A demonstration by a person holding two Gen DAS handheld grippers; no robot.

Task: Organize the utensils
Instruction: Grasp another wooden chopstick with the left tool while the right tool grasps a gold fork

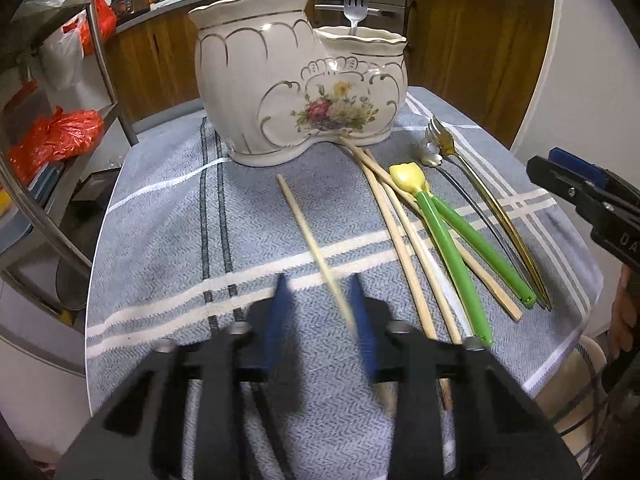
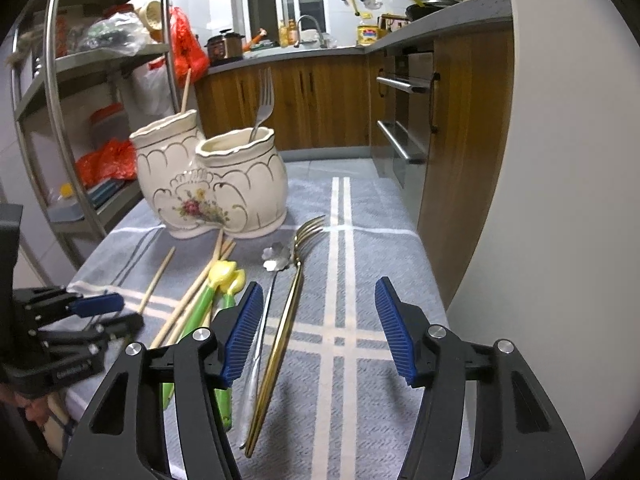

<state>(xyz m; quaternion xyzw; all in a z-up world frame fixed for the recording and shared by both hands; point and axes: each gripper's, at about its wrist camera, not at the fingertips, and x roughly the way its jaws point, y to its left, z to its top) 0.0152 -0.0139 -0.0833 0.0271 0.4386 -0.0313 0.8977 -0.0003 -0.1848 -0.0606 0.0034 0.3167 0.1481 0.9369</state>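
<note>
Right gripper (image 2: pixel 318 330) hovers open over striped cloth (image 2: pixel 360 380)

A gold fork (image 2: pixel 280 336) lies between its blue pads; the ceramic holder (image 2: pixel 224 184) stands beyond, a fork (image 2: pixel 262 108) upright inside.

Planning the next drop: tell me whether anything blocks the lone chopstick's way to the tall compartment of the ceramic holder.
Nothing visible does. The lone chopstick lies between the left gripper fingers, with bare cloth up to the ceramic holder. Its tall compartment holds one stick already, with room beside it.

Striped cloth (image 2: pixel 400 248) (utensils (image 2: pixel 276 344), holder (image 2: pixel 240 184)).
</note>
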